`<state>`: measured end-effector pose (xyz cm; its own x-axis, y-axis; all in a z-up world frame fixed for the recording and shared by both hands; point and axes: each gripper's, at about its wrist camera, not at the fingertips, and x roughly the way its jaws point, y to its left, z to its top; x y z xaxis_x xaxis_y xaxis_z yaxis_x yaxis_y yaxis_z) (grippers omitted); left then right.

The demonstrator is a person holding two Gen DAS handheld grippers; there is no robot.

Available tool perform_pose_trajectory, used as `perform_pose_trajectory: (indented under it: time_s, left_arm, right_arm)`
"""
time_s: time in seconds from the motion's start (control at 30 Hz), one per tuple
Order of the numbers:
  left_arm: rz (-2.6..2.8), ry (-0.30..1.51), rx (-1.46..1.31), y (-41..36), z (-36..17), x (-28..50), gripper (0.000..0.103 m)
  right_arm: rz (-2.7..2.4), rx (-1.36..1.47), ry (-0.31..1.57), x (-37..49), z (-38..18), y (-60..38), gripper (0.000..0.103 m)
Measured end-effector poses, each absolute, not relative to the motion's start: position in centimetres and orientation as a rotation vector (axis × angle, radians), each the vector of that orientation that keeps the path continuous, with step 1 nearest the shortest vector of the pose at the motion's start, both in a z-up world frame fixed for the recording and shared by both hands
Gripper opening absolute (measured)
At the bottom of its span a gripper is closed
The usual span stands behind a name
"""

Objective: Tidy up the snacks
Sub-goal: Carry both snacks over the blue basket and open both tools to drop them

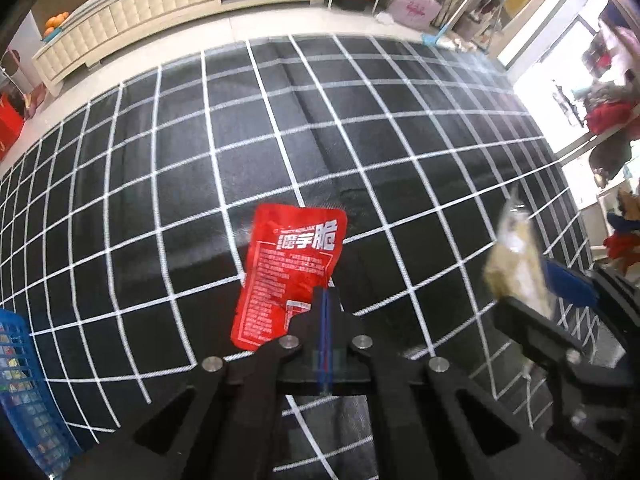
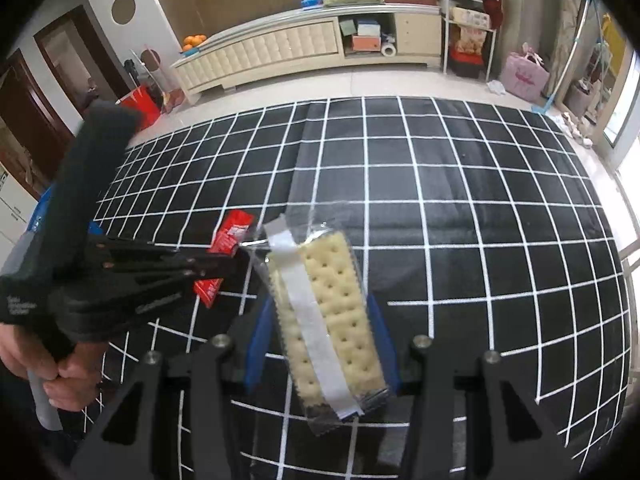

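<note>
I counted two snack packs: one red packet [image 1: 288, 276] pinched in my left gripper [image 1: 327, 304], and one clear pack of crackers [image 2: 324, 320] between the fingers of my right gripper [image 2: 320, 344]. One blue basket [image 1: 24, 392] sat far left of the left gripper.

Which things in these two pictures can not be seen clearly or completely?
- Blue basket: left wrist view, cut off by the left edge; contents too small.
- Cracker pack: left wrist view, motion-blurred; sharp in the right wrist view.
- Red snack packet: right wrist view, mostly hidden behind the left gripper.
</note>
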<state>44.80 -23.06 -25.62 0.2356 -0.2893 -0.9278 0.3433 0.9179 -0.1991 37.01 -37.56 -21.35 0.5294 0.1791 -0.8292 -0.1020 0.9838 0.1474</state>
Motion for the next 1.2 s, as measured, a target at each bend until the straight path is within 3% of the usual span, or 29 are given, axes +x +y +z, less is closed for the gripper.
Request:
perform_pose_trajectory:
  time_s: [0.73, 1.2]
  left_arm:
    - [-0.425, 0.986, -0.059, -8.3, -8.7, 35.2, 0.0]
    - [-0.318, 0.848, -0.102, 2.7, -3.2, 27.4, 0.0]
  right_arm:
    - [0.258, -0.032, 0.828, 30.9, -9.2, -26.5, 0.051]
    - [0.394, -0.117, 0.727, 26.1, -4.3, -14.6, 0.051]
